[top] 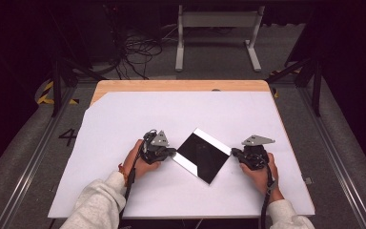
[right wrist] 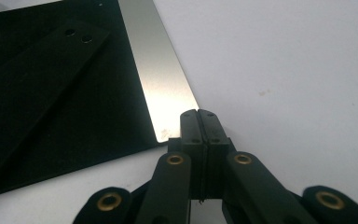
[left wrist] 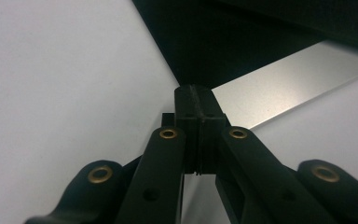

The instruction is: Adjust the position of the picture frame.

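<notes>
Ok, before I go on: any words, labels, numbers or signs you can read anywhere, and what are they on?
"4": a dark numeral on the grey floor left of the table, in the high view.
Nothing else: the black panel with its silver edge strips, the white sheet, the left gripper and the right gripper carry no readable text.
</notes>
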The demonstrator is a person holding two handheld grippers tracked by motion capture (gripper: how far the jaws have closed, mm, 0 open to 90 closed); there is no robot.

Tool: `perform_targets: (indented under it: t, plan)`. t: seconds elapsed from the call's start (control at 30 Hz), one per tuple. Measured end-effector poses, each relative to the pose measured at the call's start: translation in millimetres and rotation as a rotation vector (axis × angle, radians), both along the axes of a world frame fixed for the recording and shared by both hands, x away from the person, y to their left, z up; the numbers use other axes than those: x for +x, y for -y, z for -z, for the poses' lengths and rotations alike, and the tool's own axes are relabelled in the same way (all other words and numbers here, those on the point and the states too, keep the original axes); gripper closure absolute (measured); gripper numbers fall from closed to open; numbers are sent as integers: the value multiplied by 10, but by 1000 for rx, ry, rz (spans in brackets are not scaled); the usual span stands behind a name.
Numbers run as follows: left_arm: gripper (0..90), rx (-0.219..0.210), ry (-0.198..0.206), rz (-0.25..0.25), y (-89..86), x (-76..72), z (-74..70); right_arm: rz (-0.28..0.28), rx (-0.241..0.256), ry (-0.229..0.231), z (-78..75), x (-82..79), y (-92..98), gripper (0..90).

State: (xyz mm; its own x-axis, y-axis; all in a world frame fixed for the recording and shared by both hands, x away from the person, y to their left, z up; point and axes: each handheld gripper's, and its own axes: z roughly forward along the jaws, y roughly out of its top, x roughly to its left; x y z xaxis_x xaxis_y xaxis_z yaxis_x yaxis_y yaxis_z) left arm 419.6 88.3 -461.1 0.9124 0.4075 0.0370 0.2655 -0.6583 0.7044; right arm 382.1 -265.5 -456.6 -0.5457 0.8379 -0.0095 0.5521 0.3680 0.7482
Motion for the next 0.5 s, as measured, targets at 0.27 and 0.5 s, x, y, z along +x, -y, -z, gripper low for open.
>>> perform_targets:
  t: [0.27,0.5]
  plan:
    - [900,-40,-61,-4,-143,-127,16,-30,6,-5,5,63,-160,900]
    - [900,-57,-104,5,-211,-264,19,-77,-31,8,3,-5,-325,900]
